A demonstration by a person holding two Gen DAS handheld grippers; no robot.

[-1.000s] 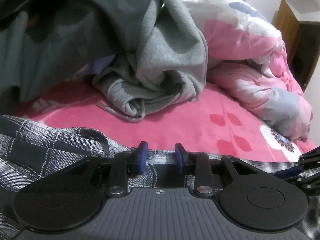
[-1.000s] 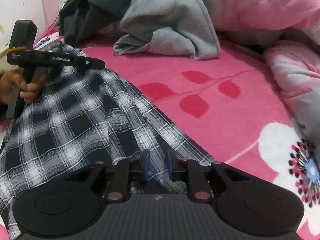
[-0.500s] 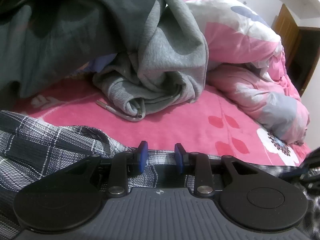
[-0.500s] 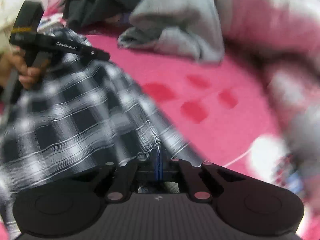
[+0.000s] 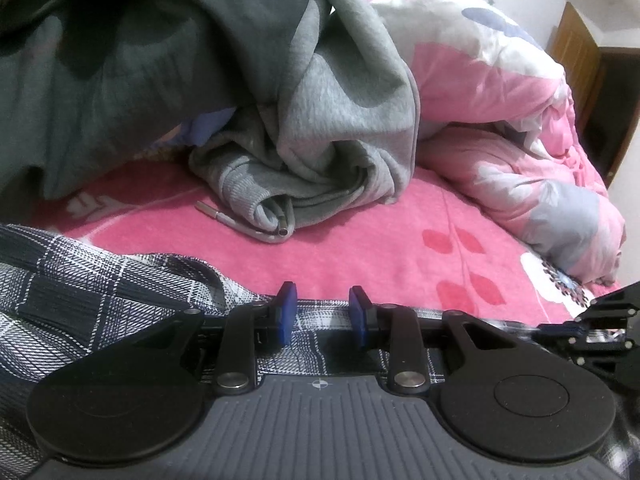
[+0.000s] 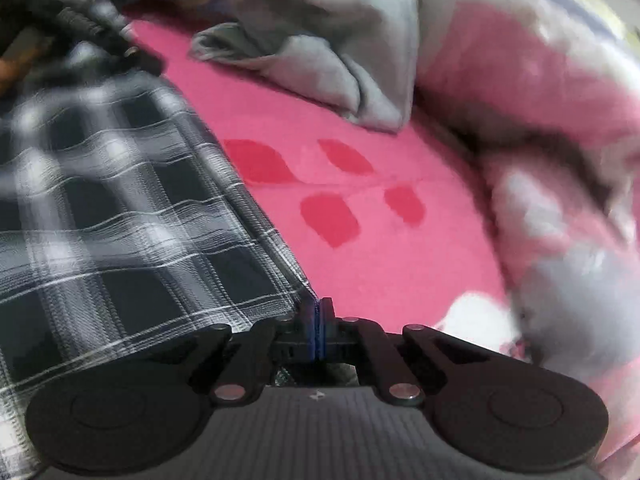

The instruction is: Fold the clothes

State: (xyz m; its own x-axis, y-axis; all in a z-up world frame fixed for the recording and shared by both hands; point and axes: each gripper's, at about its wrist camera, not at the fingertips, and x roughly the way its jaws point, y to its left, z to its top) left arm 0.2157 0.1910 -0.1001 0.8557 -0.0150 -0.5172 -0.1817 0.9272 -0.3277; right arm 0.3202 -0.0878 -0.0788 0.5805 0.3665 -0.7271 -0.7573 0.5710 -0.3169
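On the bed (image 5: 360, 248), a pink sheet printed with red leaves is seen spread beneath everything else. Along its far and right side a pink, white and grey flowered quilt (image 5: 500, 120) is heaped; in the right wrist view the same quilt (image 6: 560, 140) is blurred. At the far left, a dark green garment (image 5: 120, 60) is draped in a high mound, and a light grey hoodie (image 5: 328, 128) is bunched against it, its cuff and drawstring resting on the sheet. In the right wrist view the hoodie (image 6: 328, 48) is seen crumpled at the top centre.

Nearest the cameras, a black-and-white plaid shirt (image 6: 120, 220) is laid across the near left part of the bed, its straight edge running diagonally down to the right gripper (image 6: 318, 330). In the left wrist view the plaid shirt (image 5: 80, 300) is seen rumpled at lower left, passing under the left gripper (image 5: 322, 316).

The blue fingers (image 6: 326, 320) of the right gripper are pressed together, and the corner of the plaid shirt is pinched between them. The blue fingers (image 5: 286, 312) of the left gripper are held partly spread, with plaid cloth visible in the gap; whether it is pressed by them cannot be told.
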